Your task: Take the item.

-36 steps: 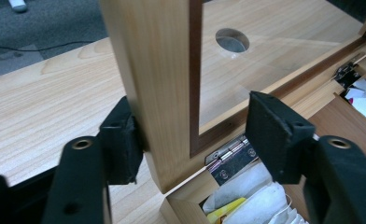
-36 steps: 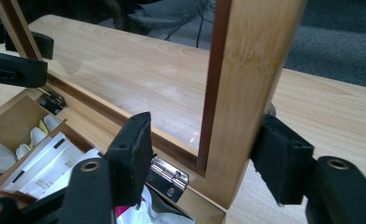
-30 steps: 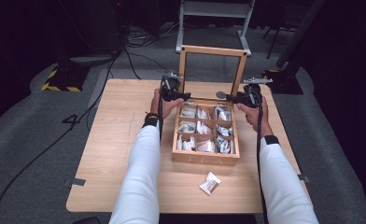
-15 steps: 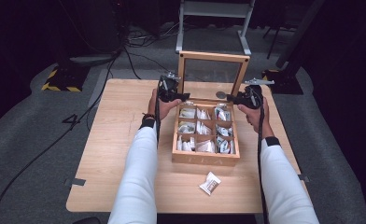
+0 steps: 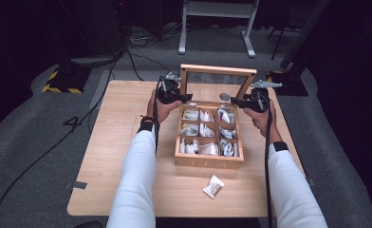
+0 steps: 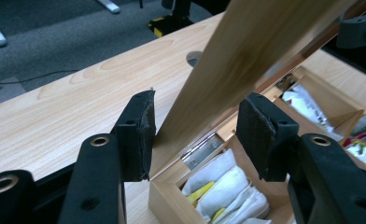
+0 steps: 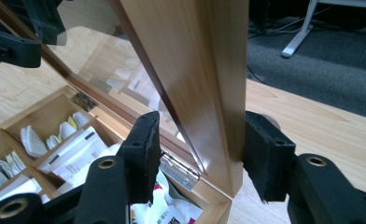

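A wooden box (image 5: 209, 137) with small compartments sits on the tabletop (image 5: 117, 142), its glass-paned lid (image 5: 217, 81) standing raised at the far side. The left tool (image 5: 177, 97) is at the lid's left side rail. In the left gripper view the left tool (image 6: 195, 135) has its jaws spread, with the wooden rail (image 6: 246, 60) rising between them; the left pad (image 6: 139, 133) touches or nearly touches the rail's outer face, while the other pad stands clear of it. Below and between the jaws lie a metal hinge (image 6: 202, 149) and white packets (image 6: 228, 191) in the nearest compartment.

The right tool (image 5: 238, 100) is at the lid's right side rail. In the right gripper view the right tool (image 7: 200, 154) is also spread open, the lid's right rail (image 7: 204, 70) between the jaws. The right-hand pad (image 7: 260, 154) rests against the rail's outer edge; the left-hand pad stands apart from it, just above another hinge (image 7: 179, 172). Packets (image 7: 73, 149) fill the compartments to the left of that tool.

Nearer the person than both tools, one loose packet (image 5: 214, 186) lies on the tabletop in front of the box.
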{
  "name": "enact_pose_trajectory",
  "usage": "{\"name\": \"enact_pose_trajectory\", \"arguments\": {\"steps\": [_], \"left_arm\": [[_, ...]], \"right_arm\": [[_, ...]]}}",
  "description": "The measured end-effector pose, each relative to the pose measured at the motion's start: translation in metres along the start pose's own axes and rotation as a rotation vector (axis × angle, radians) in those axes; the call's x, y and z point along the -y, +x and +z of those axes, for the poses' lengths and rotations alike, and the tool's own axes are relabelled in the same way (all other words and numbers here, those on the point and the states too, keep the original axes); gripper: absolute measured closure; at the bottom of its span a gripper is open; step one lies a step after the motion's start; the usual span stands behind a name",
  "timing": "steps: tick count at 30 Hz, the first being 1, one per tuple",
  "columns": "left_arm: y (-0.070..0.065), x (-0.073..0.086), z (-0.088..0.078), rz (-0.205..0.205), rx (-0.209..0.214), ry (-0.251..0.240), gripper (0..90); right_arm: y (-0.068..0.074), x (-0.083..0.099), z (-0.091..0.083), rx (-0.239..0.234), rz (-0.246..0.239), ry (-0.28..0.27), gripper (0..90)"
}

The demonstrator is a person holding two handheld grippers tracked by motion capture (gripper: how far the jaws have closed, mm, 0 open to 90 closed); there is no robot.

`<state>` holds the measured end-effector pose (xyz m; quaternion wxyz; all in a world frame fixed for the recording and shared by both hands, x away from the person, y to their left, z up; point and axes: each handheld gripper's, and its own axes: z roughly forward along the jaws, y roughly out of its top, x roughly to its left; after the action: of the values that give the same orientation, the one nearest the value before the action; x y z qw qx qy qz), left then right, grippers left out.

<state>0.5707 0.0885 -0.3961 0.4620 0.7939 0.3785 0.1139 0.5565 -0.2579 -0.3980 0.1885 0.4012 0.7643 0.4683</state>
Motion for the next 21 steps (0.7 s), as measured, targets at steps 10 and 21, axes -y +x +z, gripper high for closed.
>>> {"name": "enact_pose_trajectory", "arguments": {"steps": [10,21], "left_arm": [[-0.008,-0.002,-0.012,0.01,-0.015,-0.032,47.6],[-0.019,-0.009,-0.038,0.026,-0.011,-0.088,50.5]], "right_arm": [[0.005,-0.003,-0.01,0.006,-0.001,-0.012,50.6],[0.011,-0.009,-0.023,0.007,-0.024,-0.022,51.3]]}}
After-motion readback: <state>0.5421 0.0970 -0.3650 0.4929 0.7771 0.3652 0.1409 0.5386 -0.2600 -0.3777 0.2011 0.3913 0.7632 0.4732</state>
